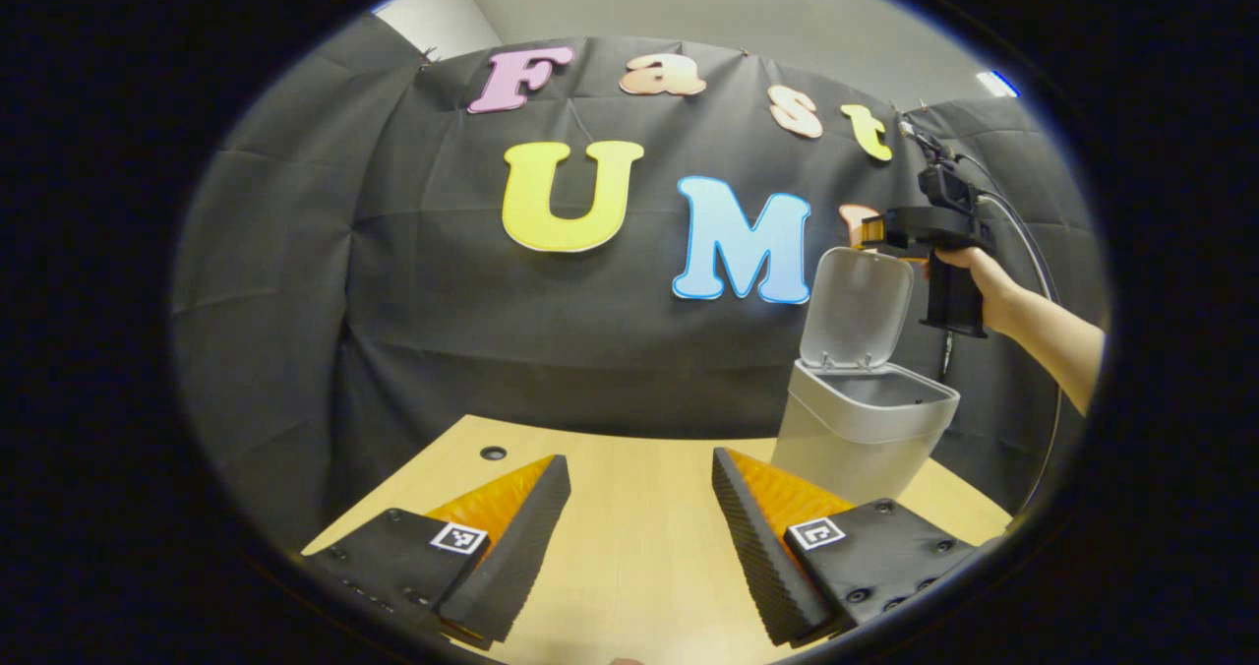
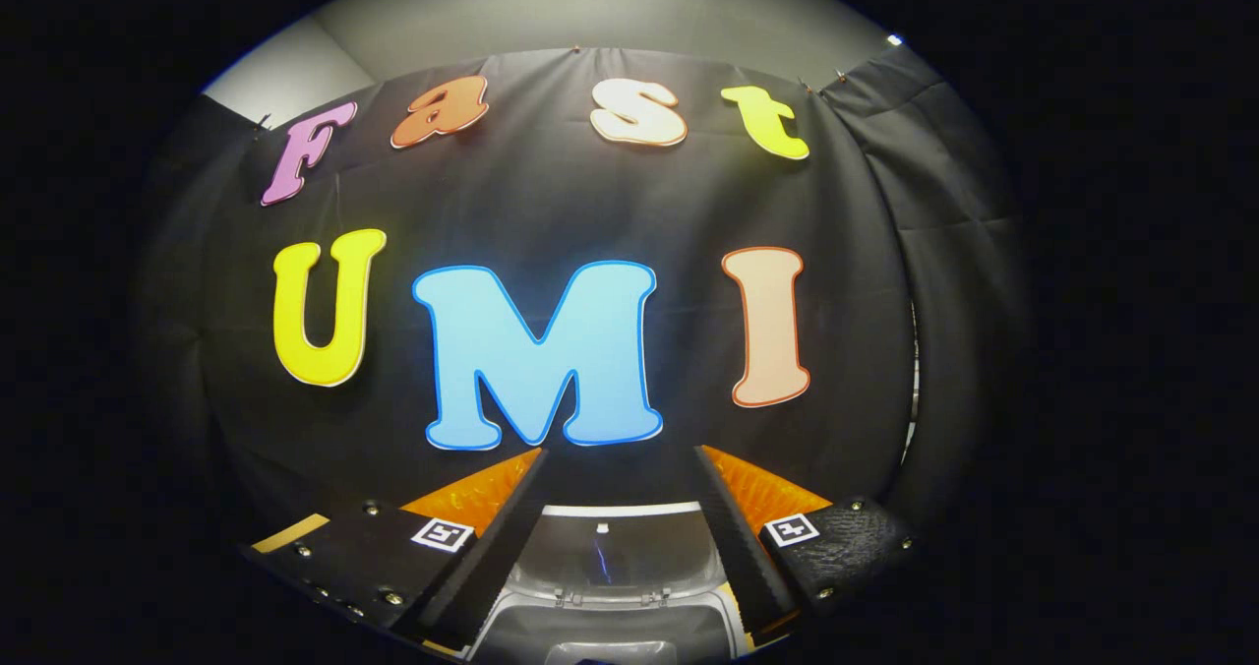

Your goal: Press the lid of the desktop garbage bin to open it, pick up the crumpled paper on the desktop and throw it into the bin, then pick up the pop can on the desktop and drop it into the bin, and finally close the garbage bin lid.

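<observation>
The right tool (image 2: 618,508) hangs with fingers spread above the bin's raised lid (image 2: 615,557).

No legible words, brands or numbers on any object.

Signs present: square black-and-white coded tags, one on each finger mount.
- On the left gripper (image 1: 639,508): left tag (image 1: 458,537) and right tag (image 1: 816,532), both near.
- On the right gripper (image 2: 620,508): left tag (image 2: 442,534) and right tag (image 2: 792,528), both near.

The patterns are block codes, not readable as text.
</observation>
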Available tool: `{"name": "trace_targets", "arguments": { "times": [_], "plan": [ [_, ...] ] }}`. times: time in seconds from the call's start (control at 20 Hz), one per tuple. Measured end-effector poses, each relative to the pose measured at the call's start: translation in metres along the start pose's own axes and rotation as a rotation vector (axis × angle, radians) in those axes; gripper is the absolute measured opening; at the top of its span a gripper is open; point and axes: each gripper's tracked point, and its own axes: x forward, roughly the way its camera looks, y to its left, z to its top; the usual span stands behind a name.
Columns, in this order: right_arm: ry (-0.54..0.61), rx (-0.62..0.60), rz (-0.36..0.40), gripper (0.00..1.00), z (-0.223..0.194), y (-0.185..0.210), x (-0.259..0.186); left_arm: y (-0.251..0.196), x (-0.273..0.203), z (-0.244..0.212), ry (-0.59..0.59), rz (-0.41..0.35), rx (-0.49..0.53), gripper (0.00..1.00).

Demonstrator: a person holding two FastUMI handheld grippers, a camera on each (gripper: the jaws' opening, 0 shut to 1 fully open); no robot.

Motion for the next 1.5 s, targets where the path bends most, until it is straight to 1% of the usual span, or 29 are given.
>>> {"name": "trace_targets", "arguments": {
  "times": [0.1,0.15,0.2,0.25,0.3,0.45,0.6,0.65,0.7,0.75,0.85,0.9,0.95,1.0,1.1,1.15,1.35,1.4,1.45,1.5],
  "plan": [
    [-0.001,0.006,0.004,0.92,-0.002,-0.001,-0.011,-0.003,-0.005,-0.001,-0.003,0.007,0.008,1.0],
    [-0.002,0.008,0.007,0.92,-0.004,-0.001,-0.017,-0.005,-0.009,-0.002,-0.005,0.008,0.008,0.95],
    [0.0,0.006,0.01,0.92,-0.007,0.0,-0.023,-0.007,-0.011,-0.002,-0.005,0.009,0.006,0.95],
    [0.003,0.002,0.012,0.92,-0.01,0.0,-0.029,-0.009,-0.014,-0.002,-0.006,0.01,0.004,1.0],
    [0.008,-0.001,0.014,0.92,-0.013,0.001,-0.035,-0.01,-0.017,-0.003,-0.006,0.011,0.004,0.95],
    [0.018,0.007,0.016,0.92,-0.021,0.002,-0.048,-0.013,-0.025,-0.004,-0.007,0.013,0.011,0.95],
    [0.046,0.009,0.027,0.92,-0.04,0.003,-0.069,-0.016,-0.029,-0.003,-0.008,0.01,0.012,0.95],
    [0.067,0.012,0.029,0.92,-0.049,0.004,-0.073,-0.017,-0.029,-0.003,-0.009,0.008,0.013,0.89],
    [0.101,0.013,0.032,0.92,-0.061,0.004,-0.077,-0.019,-0.03,-0.002,-0.011,0.007,0.013,0.95],
    [0.129,0.011,0.035,0.92,-0.073,0.004,-0.081,-0.02,-0.031,-0.002,-0.011,0.005,0.015,0.95],
    [0.132,0.004,0.034,0.93,-0.082,0.004,-0.087,-0.023,-0.032,-0.002,-0.012,-0.001,0.024,0.95],
    [0.125,-0.005,0.03,0.93,-0.085,0.005,-0.089,-0.024,-0.032,-0.001,-0.012,-0.002,0.029,0.89],
    [0.127,-0.016,0.026,0.92,-0.089,0.005,-0.091,-0.025,-0.032,-0.002,-0.01,-0.002,0.033,0.95],
    [0.135,-0.025,0.024,0.92,-0.094,0.007,-0.094,-0.025,-0.032,-0.003,-0.007,-0.004,0.034,0.95],
    [0.153,-0.033,0.022,0.92,-0.104,0.006,-0.099,-0.026,-0.033,-0.004,-0.005,-0.006,0.028,1.0],
    [0.162,-0.032,0.02,0.92,-0.108,0.006,-0.101,-0.027,-0.034,-0.003,-0.007,-0.008,0.027,0.95],
    [0.199,-0.013,0.012,0.92,-0.128,0.006,-0.108,-0.029,-0.035,-0.002,-0.009,-0.015,0.041,0.95],
    [0.203,-0.011,0.001,0.92,-0.132,0.003,-0.11,-0.029,-0.035,-0.002,-0.01,-0.016,0.042,0.95],
    [0.198,-0.008,-0.002,0.95,-0.133,0.002,-0.111,-0.029,-0.035,-0.002,-0.01,-0.017,0.042,0.95],
    [0.185,-0.014,-0.007,0.95,-0.133,0.004,-0.114,-0.029,-0.036,-0.003,-0.009,-0.016,0.045,0.93]
  ]
}}
